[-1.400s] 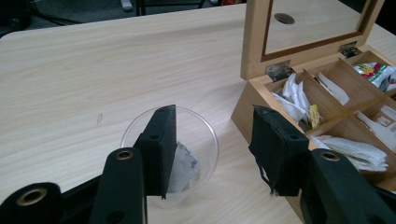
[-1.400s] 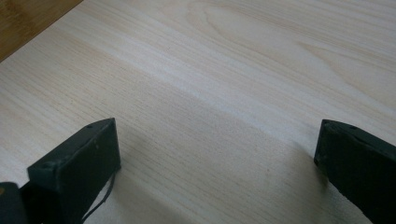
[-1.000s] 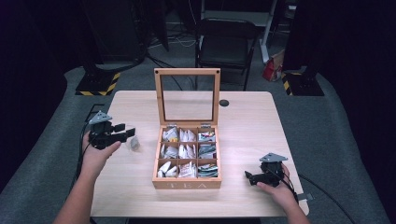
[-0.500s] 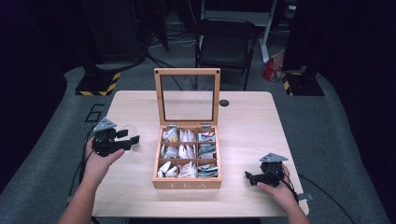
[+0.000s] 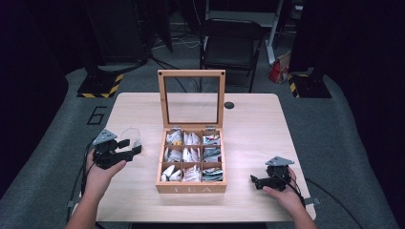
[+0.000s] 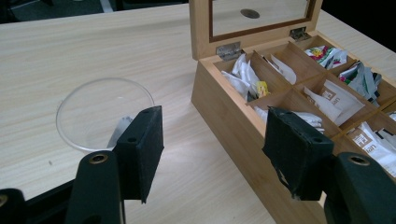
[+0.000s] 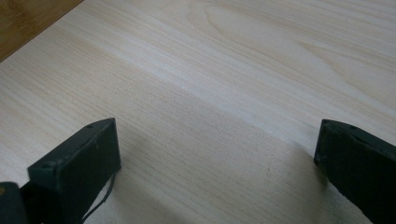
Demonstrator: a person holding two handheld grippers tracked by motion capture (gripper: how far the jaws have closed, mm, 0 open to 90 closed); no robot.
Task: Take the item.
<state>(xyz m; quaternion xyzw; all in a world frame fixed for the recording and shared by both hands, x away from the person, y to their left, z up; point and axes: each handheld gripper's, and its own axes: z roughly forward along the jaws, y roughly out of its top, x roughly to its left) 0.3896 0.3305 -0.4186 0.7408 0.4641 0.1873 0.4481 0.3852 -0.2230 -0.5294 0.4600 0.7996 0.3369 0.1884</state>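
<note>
At the centre of a light wooden table, a wooden tea box stands with its glass-paned lid raised upright at the far side and the word TEA on its near front wall. Its nine compartments, three rows of three, hold paper-wrapped tea bags, mostly white, with a few darker and coloured packets in the right-hand column. On the left side of the table, the left gripper, held in the person's left hand, points toward the box with its jaws spread wide and nothing between them. Just ahead of it, between gripper and box, sits a small clear glass bowl with a tea bag lying inside; the left gripper view shows the bowl close beside the box's left wall but apart from it. Near the table's front right corner, the right gripper rests low over bare wood in the person's right hand, its jaws also wide apart and empty. Behind the table stand a black chair and dark equipment on a grey floor.
</note>
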